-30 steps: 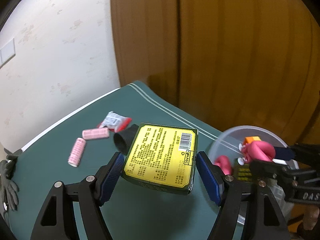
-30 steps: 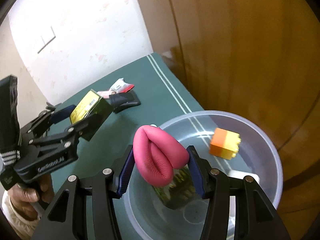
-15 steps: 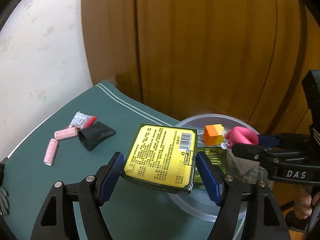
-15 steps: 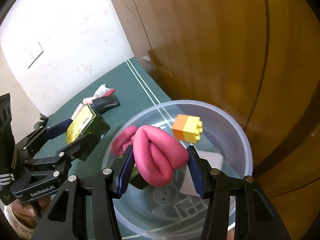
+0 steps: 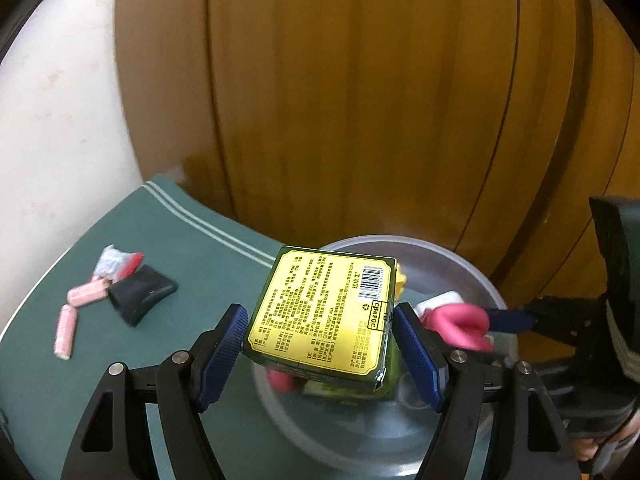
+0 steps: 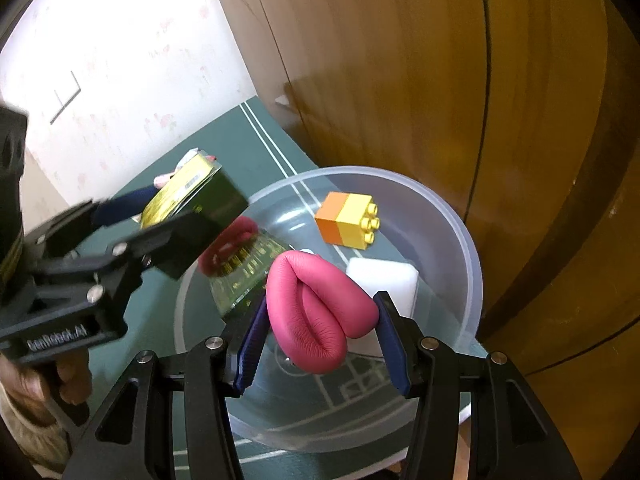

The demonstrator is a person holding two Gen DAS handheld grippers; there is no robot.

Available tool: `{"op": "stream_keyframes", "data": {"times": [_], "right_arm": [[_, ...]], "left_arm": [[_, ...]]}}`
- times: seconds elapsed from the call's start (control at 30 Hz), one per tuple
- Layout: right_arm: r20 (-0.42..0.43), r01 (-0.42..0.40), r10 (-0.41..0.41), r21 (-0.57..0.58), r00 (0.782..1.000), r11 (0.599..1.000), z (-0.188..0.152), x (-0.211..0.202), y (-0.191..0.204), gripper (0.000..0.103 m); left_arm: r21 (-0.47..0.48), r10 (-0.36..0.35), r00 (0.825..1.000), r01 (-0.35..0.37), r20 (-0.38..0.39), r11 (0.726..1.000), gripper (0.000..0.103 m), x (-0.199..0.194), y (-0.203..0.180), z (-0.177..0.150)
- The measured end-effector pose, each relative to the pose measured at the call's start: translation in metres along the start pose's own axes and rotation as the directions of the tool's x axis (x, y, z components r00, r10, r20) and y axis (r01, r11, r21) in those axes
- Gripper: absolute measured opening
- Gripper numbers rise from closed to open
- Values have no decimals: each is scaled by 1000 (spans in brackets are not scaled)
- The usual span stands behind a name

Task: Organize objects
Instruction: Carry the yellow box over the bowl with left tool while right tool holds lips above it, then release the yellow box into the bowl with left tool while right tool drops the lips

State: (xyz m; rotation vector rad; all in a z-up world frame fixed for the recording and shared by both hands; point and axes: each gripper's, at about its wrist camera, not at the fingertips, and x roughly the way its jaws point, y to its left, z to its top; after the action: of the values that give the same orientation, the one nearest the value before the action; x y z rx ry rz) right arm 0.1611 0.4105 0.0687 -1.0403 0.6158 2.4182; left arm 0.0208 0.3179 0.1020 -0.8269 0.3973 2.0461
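My left gripper (image 5: 320, 340) is shut on a green box with a yellow printed label (image 5: 320, 312) and holds it over the near rim of a clear plastic bowl (image 5: 472, 264). In the right wrist view the same box (image 6: 188, 196) hangs over the bowl's left rim (image 6: 456, 216). My right gripper (image 6: 322, 340) is shut on a folded pink rubbery piece (image 6: 316, 312) above the bowl's middle. Inside the bowl lie an orange and yellow toy brick (image 6: 348, 224), a white block (image 6: 384, 284), a second pink piece (image 6: 228, 240) and a green packet (image 6: 248, 272).
On the green table (image 5: 192, 240) to the left lie two pink rolls (image 5: 76, 308), a red and white wrapper (image 5: 116, 260) and a black pouch (image 5: 140, 292). A wooden panel wall (image 5: 360, 100) rises right behind the bowl and table edge. A hand (image 6: 60, 380) grips the left tool.
Both grippers have travelled toward the bowl. The box, earlier over the table left of the bowl, now hangs over its rim. The pink piece has come from the bowl's near-left rim to over its middle.
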Motion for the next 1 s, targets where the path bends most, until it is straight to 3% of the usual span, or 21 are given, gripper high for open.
{"op": "stream_keyframes", "data": {"times": [0.37, 0.57, 1.0], "right_arm": [[7, 16, -16, -34, 1000, 999, -8, 0, 0, 54], [5, -20, 20, -1, 1000, 1000, -8, 1, -4, 55], [14, -24, 24, 22, 1000, 999, -5, 2, -6, 56]], "left_arm": [[6, -29, 999, 30, -34, 1000, 78, 27, -10, 17], [-17, -44, 997, 43, -62, 999, 78, 37, -9, 18], [5, 49, 998, -49, -24, 999, 81, 24, -6, 14]]}}
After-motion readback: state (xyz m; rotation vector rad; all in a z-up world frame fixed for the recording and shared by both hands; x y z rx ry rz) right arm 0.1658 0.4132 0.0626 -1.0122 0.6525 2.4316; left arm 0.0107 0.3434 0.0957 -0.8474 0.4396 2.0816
